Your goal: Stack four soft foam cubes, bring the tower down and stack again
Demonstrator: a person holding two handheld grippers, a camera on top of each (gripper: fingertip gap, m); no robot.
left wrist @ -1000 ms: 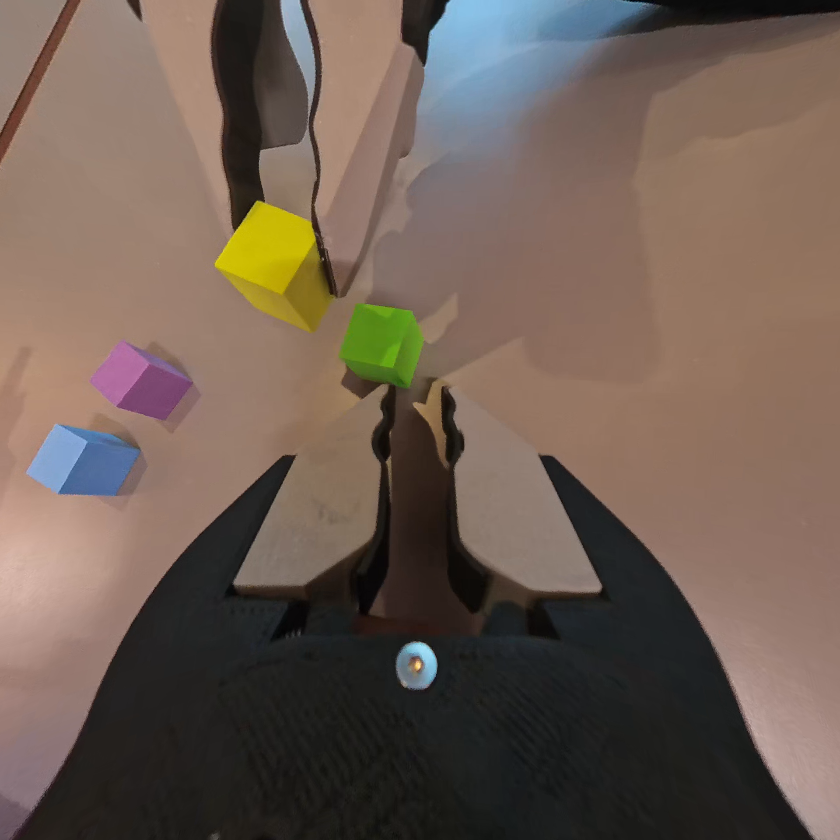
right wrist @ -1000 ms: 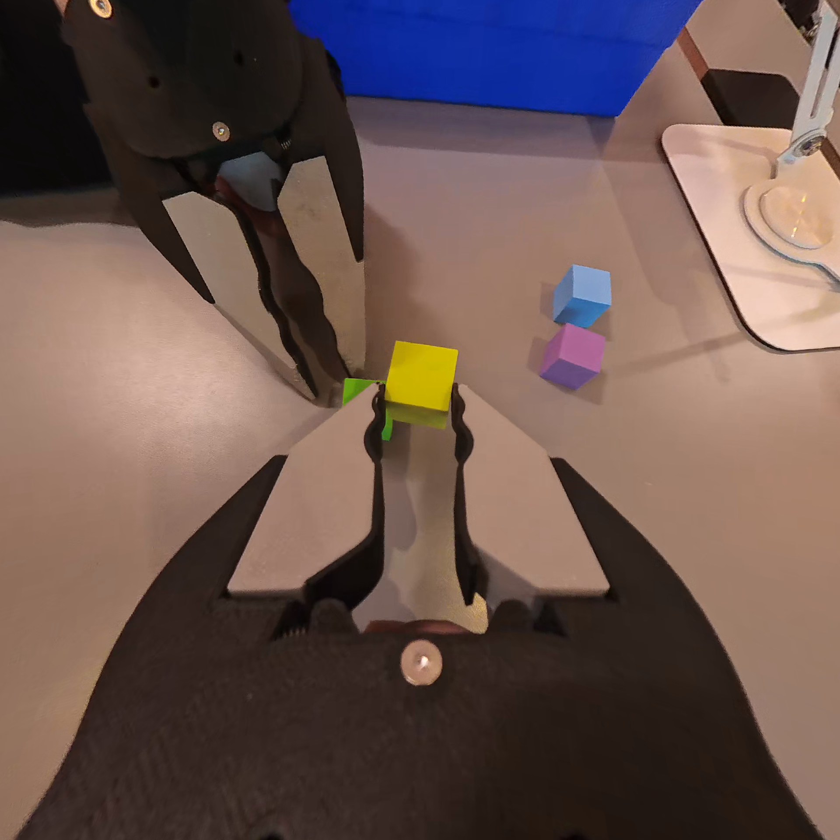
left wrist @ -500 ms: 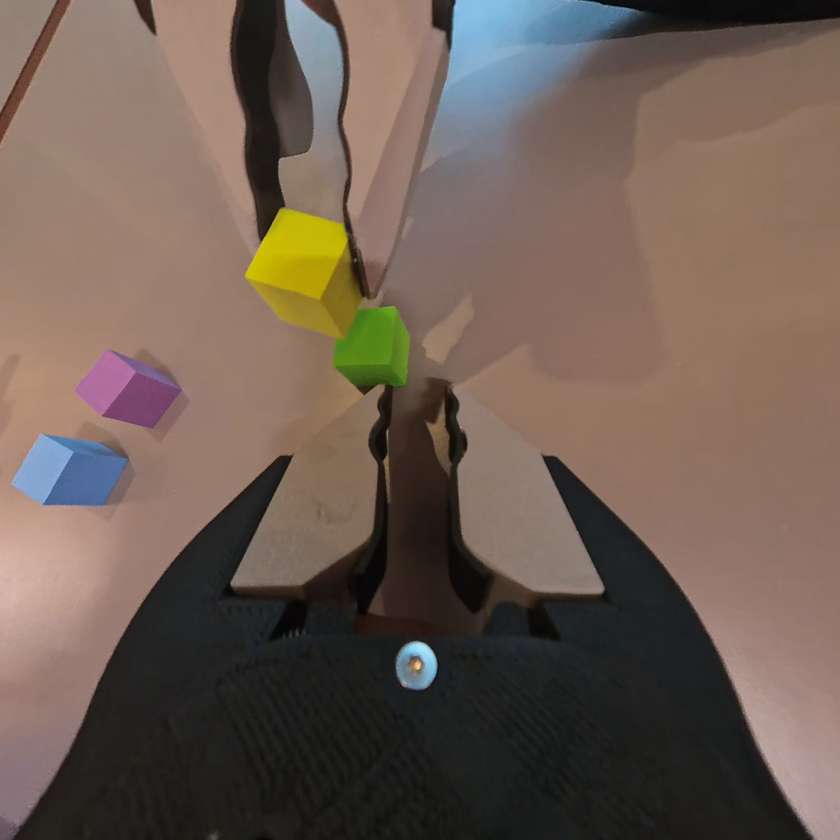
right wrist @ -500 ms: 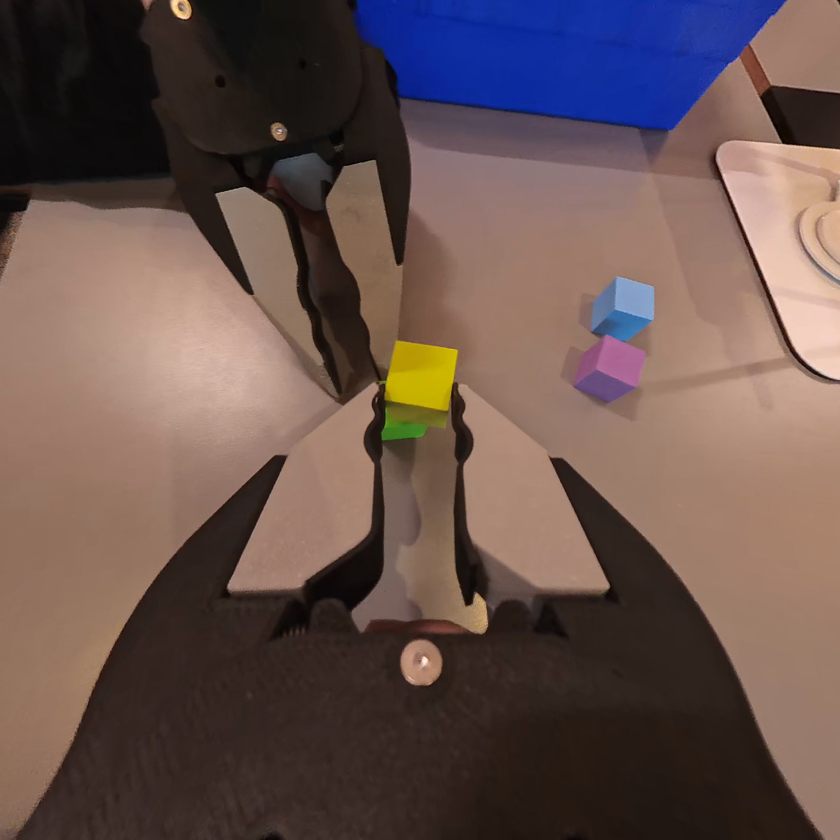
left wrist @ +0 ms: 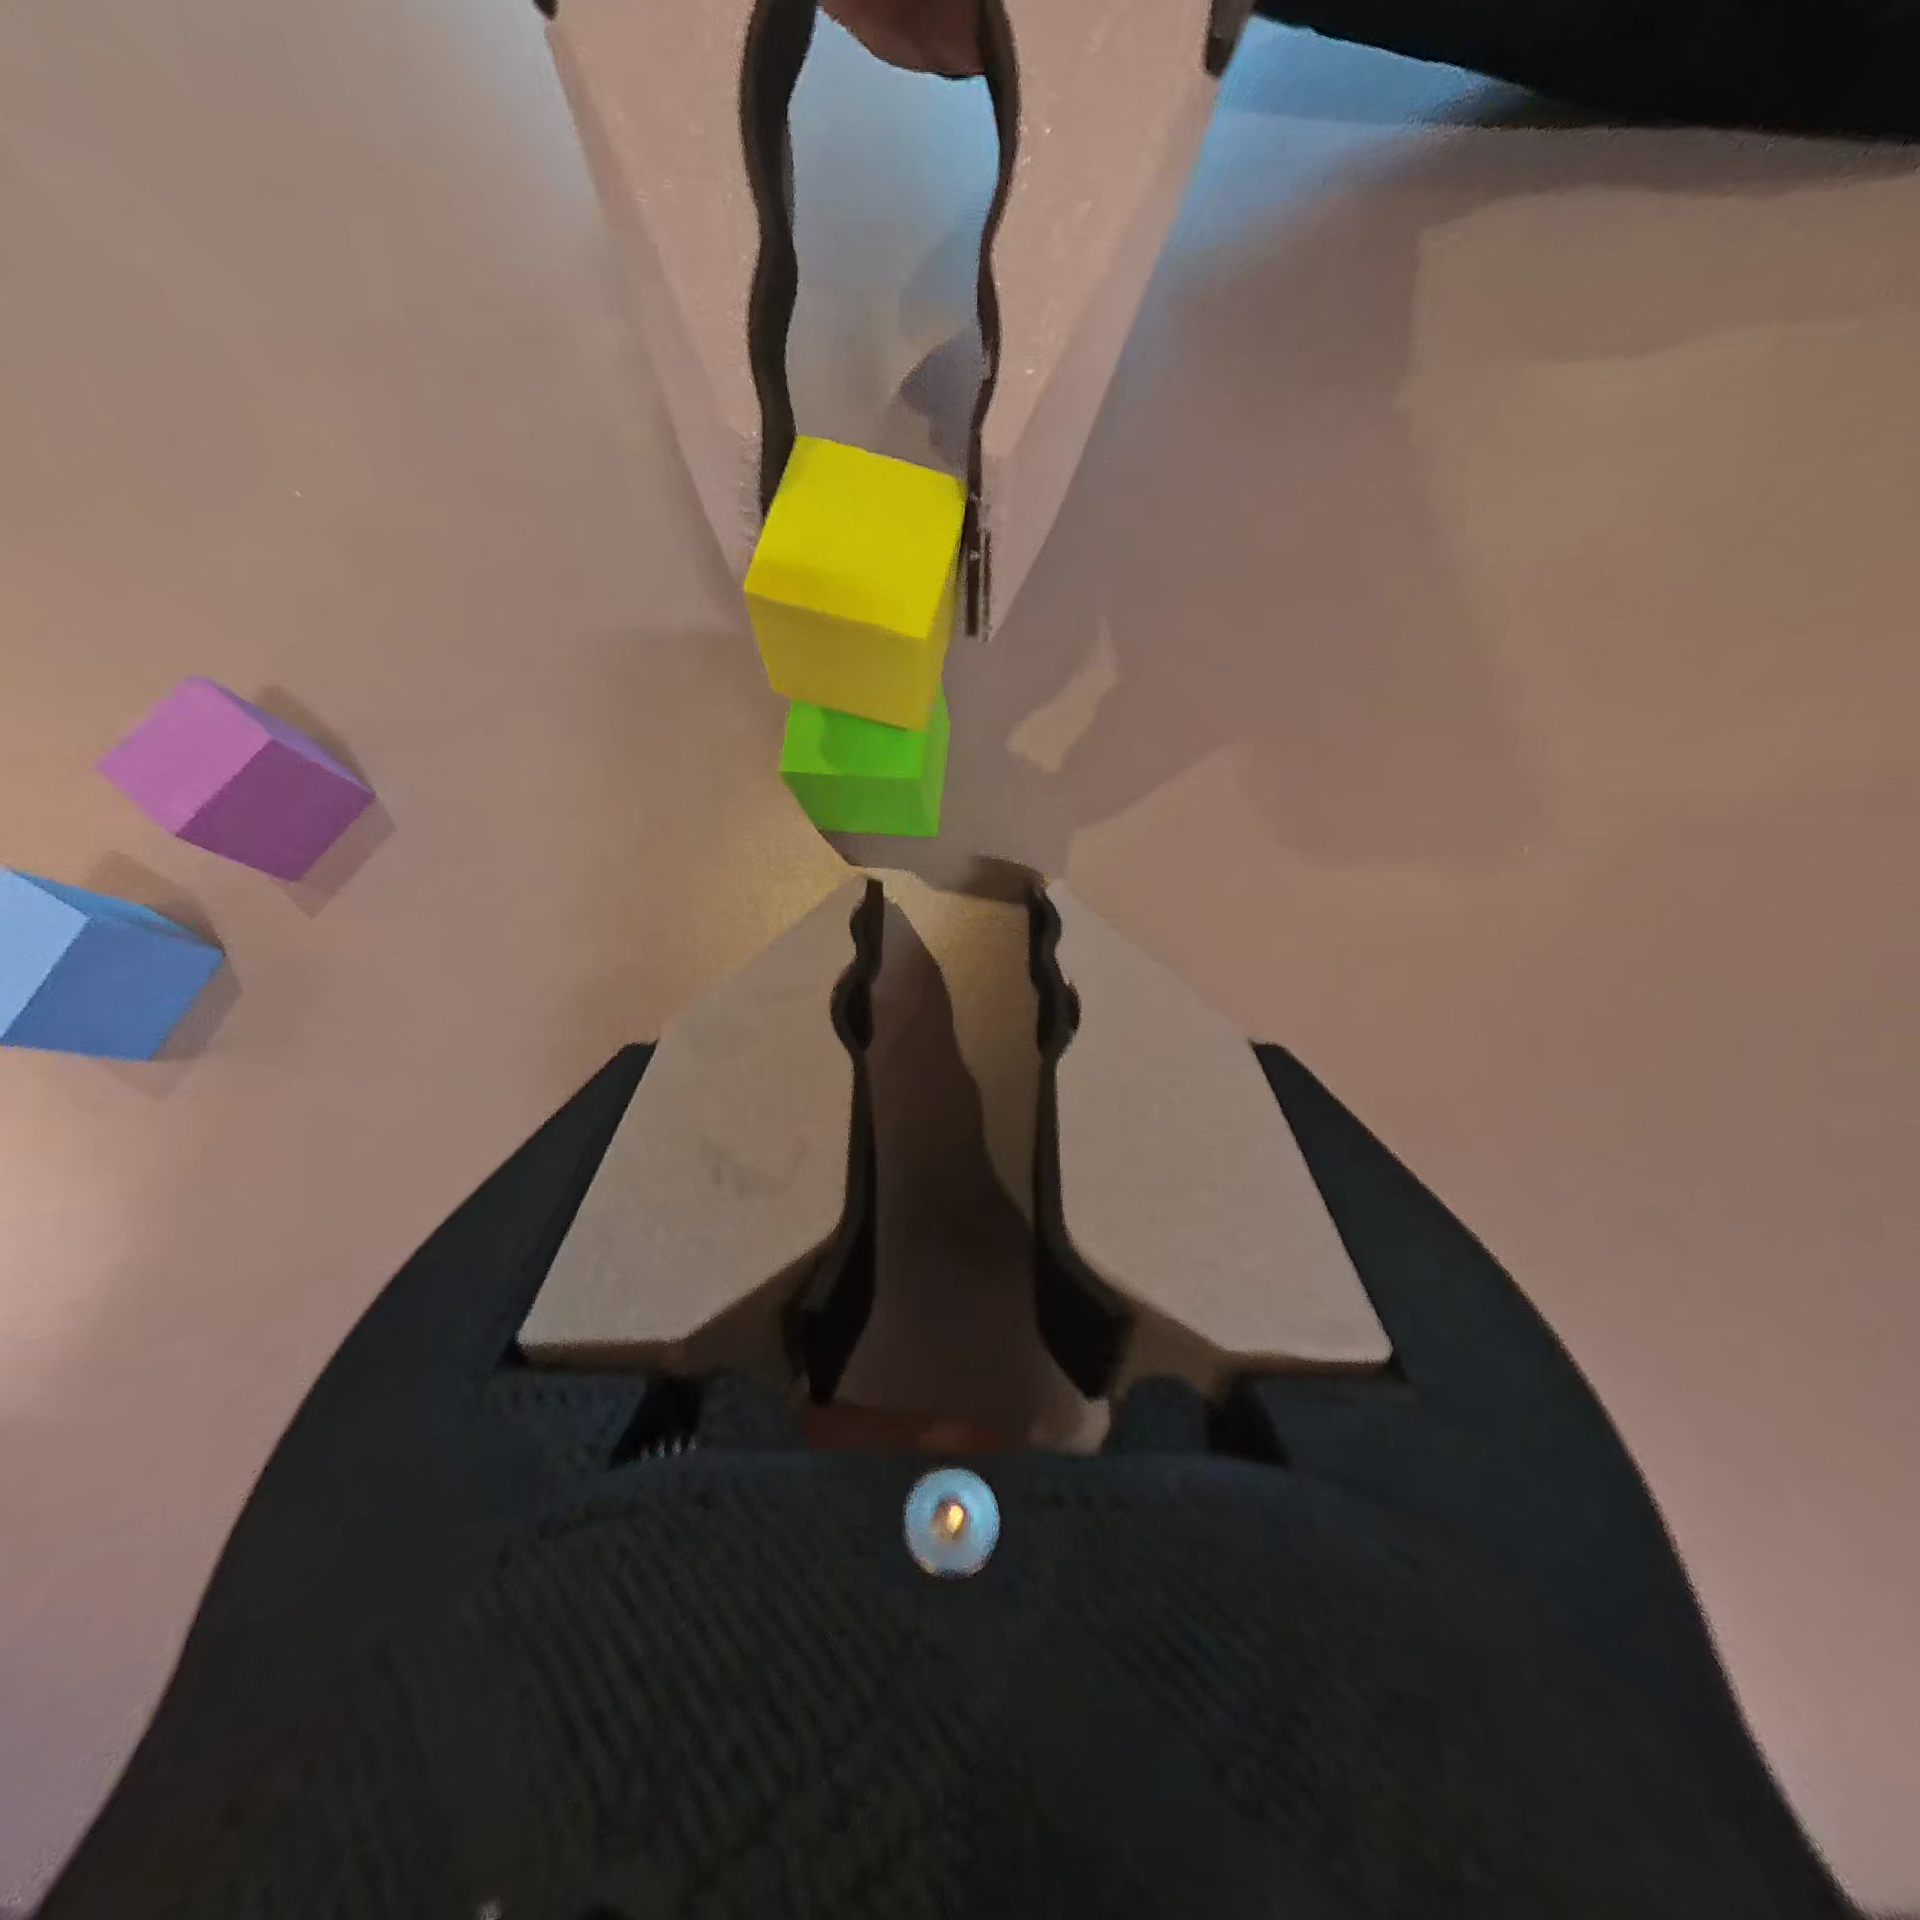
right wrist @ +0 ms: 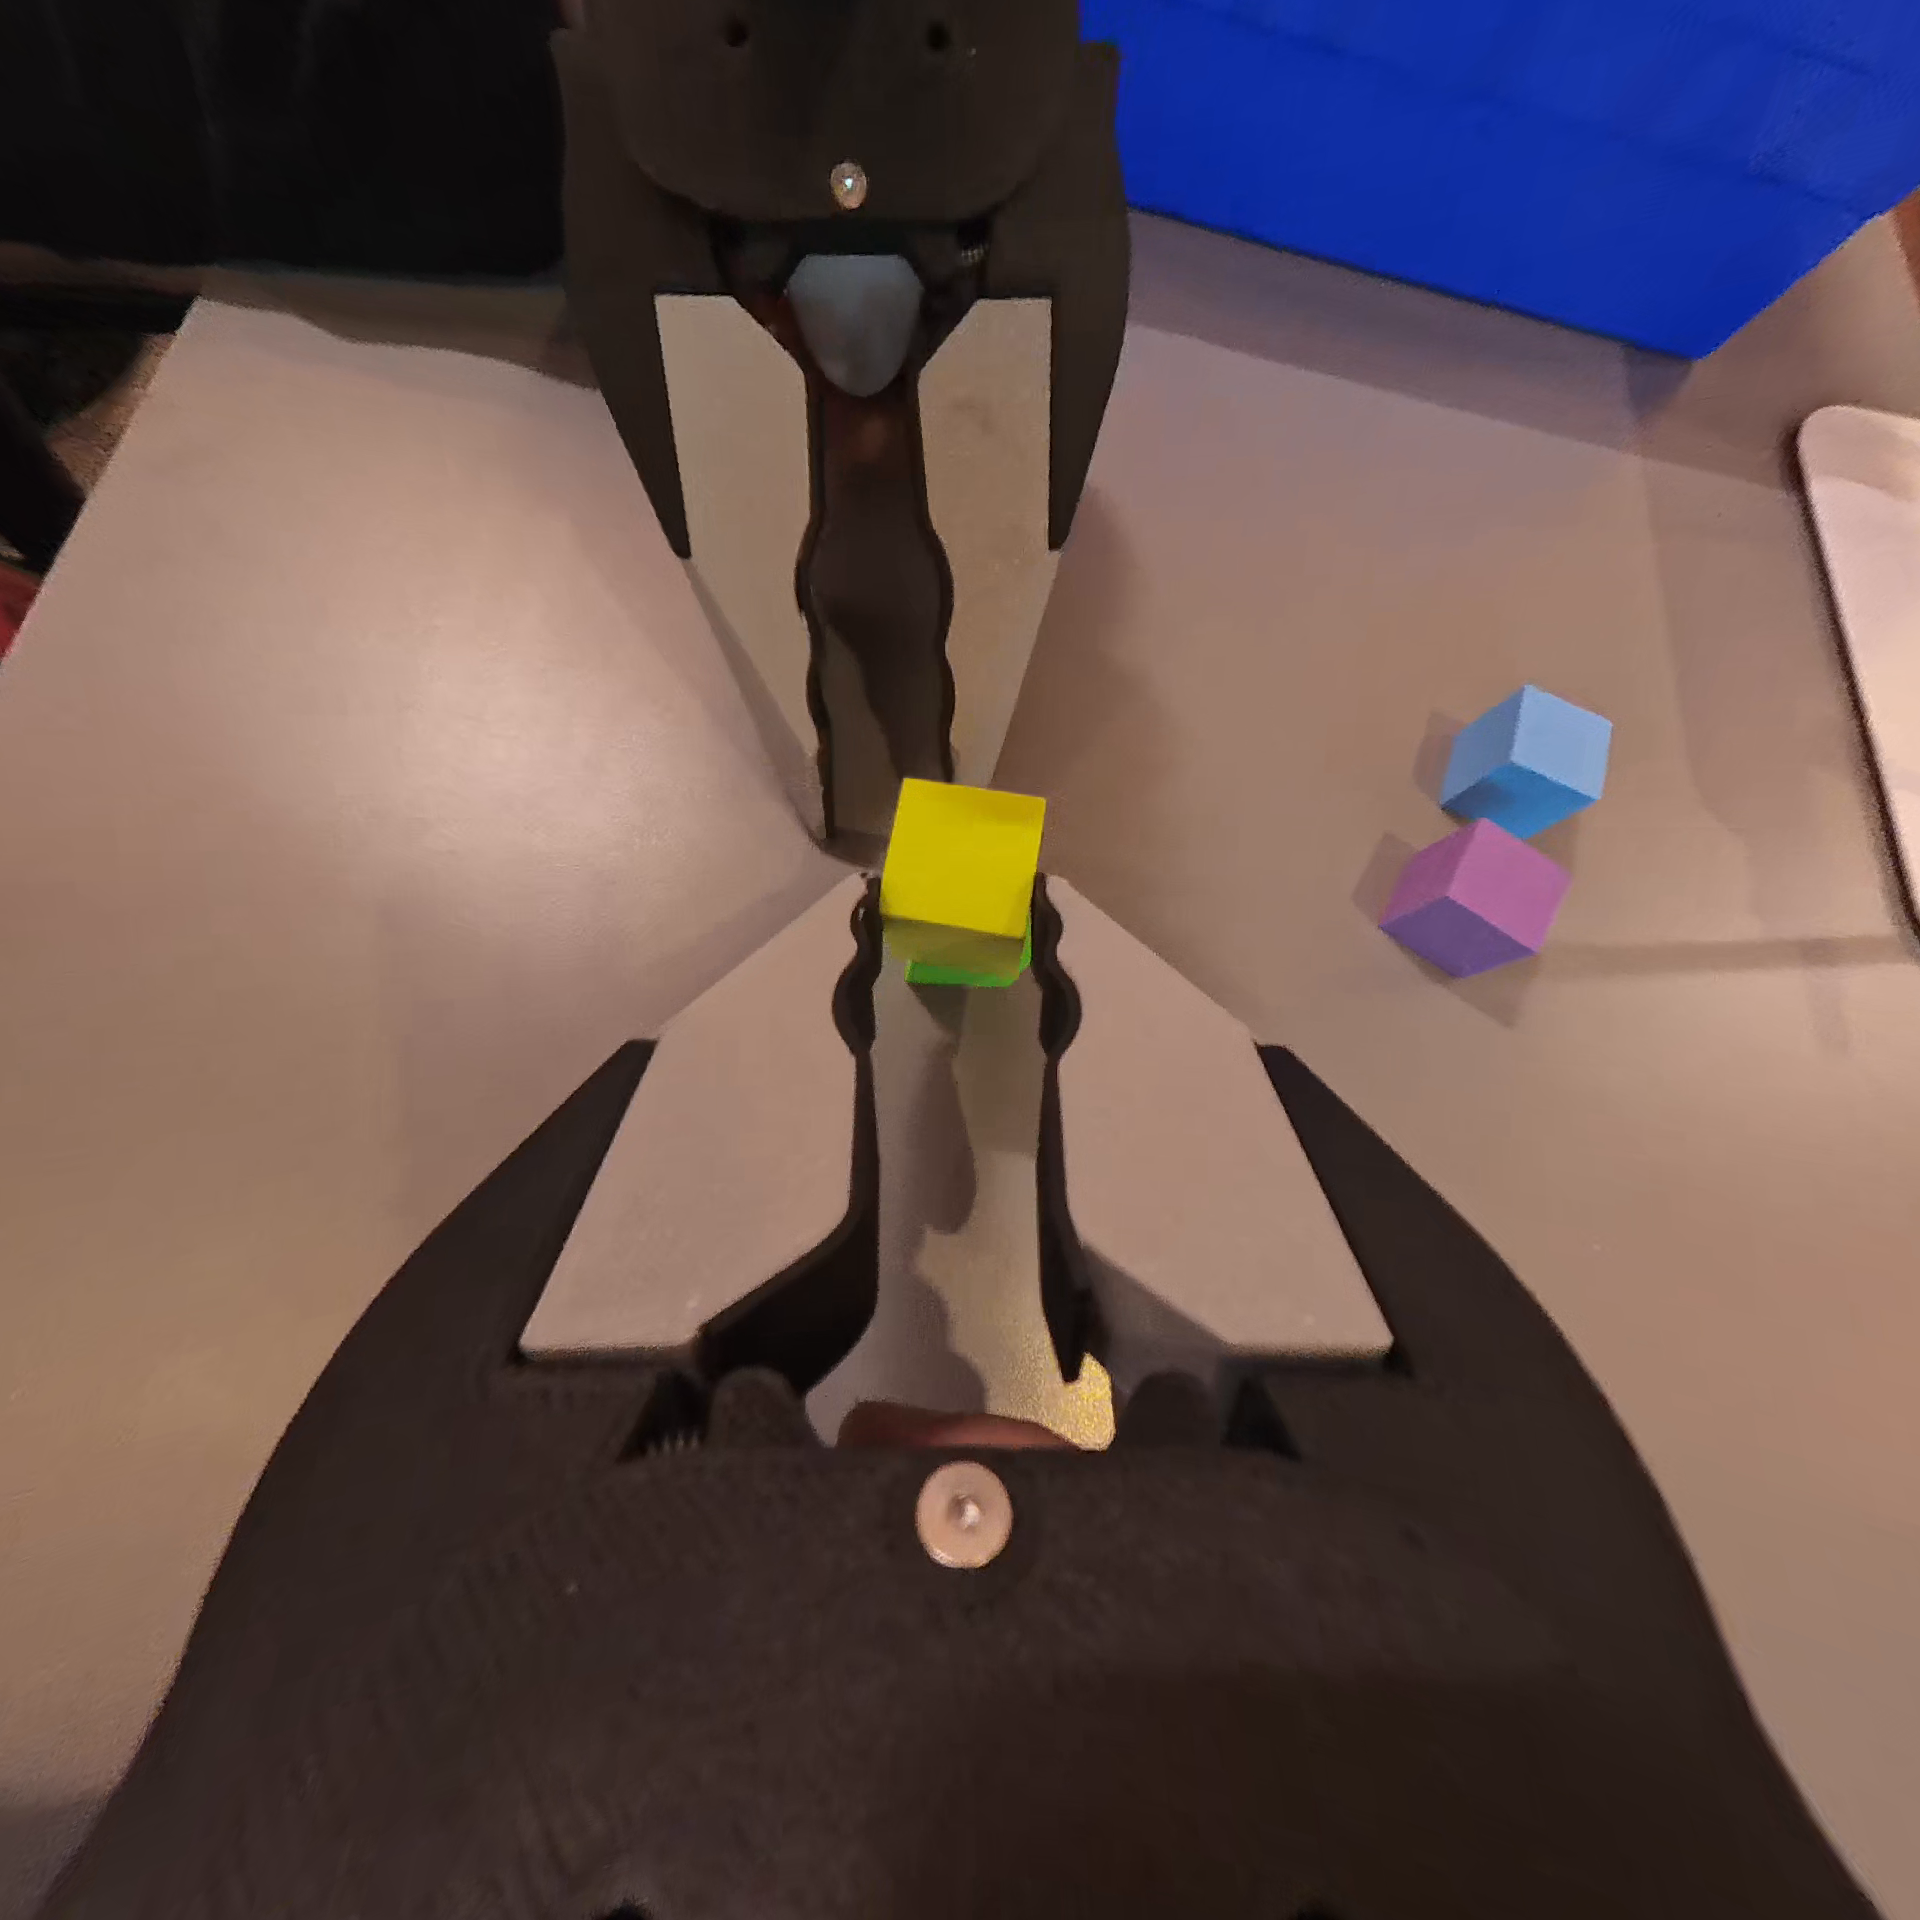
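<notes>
The yellow cube [left wrist: 857, 582] sits on top of the green cube [left wrist: 862, 769], slightly turned against it. My right gripper [right wrist: 954, 894] is shut on the yellow cube [right wrist: 961, 868], with the green cube [right wrist: 966, 971] showing just under it. In the left wrist view it reaches in from the top [left wrist: 873, 520]. My left gripper [left wrist: 954, 891] is open and empty, its tips just short of the green cube. In the right wrist view it faces me from behind the stack [right wrist: 888, 800]. A purple cube [right wrist: 1475, 899] and a blue cube [right wrist: 1527, 758] lie on the table.
The purple cube [left wrist: 234, 774] and the blue cube [left wrist: 94, 966] lie to the left in the left wrist view. A large blue bin [right wrist: 1455, 135] stands at the back of the grey table [right wrist: 364, 779]. A white base plate [right wrist: 1870, 623] lies at the right edge. Left tips to right tips: about 5 cm.
My right gripper has carried the yellow cube sideways and down onto the green cube. The two grippers now face each other across the stack.
</notes>
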